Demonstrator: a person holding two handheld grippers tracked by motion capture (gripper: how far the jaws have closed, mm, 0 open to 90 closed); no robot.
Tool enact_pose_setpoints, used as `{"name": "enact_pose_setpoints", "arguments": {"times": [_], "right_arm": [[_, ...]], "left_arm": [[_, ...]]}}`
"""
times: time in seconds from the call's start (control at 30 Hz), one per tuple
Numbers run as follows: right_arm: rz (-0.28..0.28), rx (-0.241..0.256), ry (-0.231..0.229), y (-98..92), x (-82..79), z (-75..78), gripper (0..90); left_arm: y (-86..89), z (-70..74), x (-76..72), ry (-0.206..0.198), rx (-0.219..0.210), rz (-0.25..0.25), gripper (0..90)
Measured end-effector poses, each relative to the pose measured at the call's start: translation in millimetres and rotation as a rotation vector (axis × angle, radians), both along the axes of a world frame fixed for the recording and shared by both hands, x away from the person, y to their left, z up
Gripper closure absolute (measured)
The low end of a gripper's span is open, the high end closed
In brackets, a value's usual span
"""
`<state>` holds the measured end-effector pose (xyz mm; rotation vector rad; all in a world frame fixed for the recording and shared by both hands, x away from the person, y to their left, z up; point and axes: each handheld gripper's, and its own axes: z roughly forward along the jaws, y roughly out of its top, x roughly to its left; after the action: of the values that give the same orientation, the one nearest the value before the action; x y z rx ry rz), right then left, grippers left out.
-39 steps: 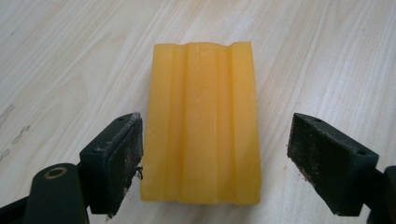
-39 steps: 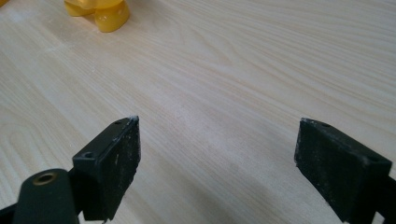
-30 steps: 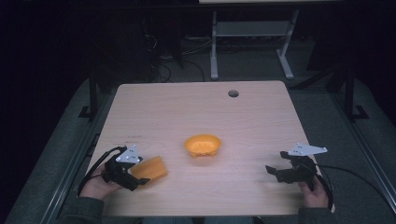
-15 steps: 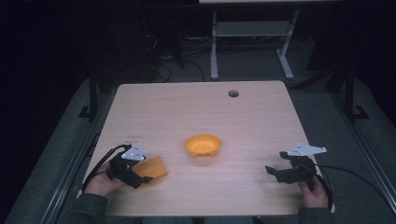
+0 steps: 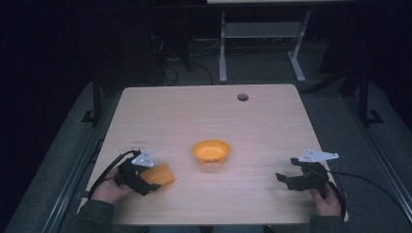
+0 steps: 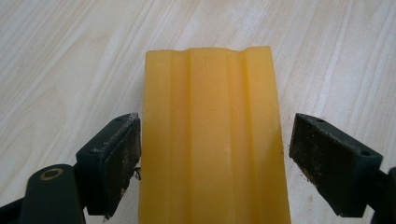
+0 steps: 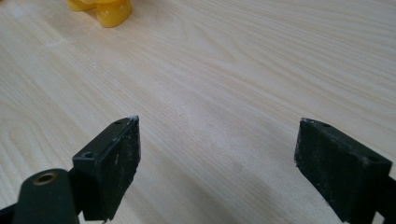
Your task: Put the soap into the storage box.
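Note:
A yellow-orange ribbed block [image 5: 160, 174] [image 6: 212, 107] lies flat on the wooden table [image 5: 194, 111] near the front left. My left gripper [image 5: 148, 179] [image 6: 215, 154] is open with one jaw on each side of the block. The left jaw is almost against the block and the right jaw stands a little off it. An orange bowl [image 5: 211, 151] sits at the table's middle, and its edge [image 7: 100, 8] appears at the top left of the right gripper view. My right gripper [image 5: 284, 178] [image 7: 217, 163] hovers low at the front right, open, with bare wood between its jaws.
A round cable hole [image 5: 242, 97] is set near the table's far edge. A white desk frame [image 5: 260, 34] stands on the dark floor beyond the table. Cables trail from both grippers toward the front edge.
The left gripper has edged slightly forward along the block. The right gripper, the bowl and the block stay where they were.

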<state>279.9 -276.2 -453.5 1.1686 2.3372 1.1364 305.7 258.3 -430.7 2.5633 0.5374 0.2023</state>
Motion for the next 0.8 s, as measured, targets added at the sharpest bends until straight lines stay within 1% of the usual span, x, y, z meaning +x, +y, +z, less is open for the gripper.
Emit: {"name": "enact_pose_setpoints", "arguments": {"times": [0.27, 0.3, 0.43, 0.47, 0.53, 0.7, 0.8], "right_arm": [[0.002, -0.003, 0.001, 0.4, 0.2, -0.2, 13.9], [0.002, -0.003, 0.001, 0.3, 0.2, -0.2, 13.9], [0.002, -0.004, 0.001, 0.3, 0.2, -0.2, 13.9], [0.003, -0.004, 0.001, 0.4, 0.2, -0.3, 13.9], [0.004, -0.004, 0.002, 0.5, 0.3, -0.3, 14.0], [0.005, -0.004, 0.002, 0.7, 0.2, -0.4, 13.9], [0.003, -0.004, 0.003, 0.5, 0.2, -0.4, 13.9]], "left_arm": [[-3.5, -4.3, 2.7, 0.009, 0.022, 0.002, 16.2], [-3.9, -4.4, 2.9, 0.015, 0.024, 0.004, 16.2], [-5.1, -6.2, 3.7, 0.013, 0.030, 0.004, 16.2], [-5.6, -6.7, 3.5, 0.022, 0.032, 0.010, 16.2], [-6.0, -7.8, 4.8, 0.021, 0.046, 0.003, 16.2], [-7.6, -10.6, 5.9, 0.040, 0.052, 0.013, 16.2], [-7.8, -11.2, 6.4, 0.044, 0.053, 0.014, 16.4]]}}
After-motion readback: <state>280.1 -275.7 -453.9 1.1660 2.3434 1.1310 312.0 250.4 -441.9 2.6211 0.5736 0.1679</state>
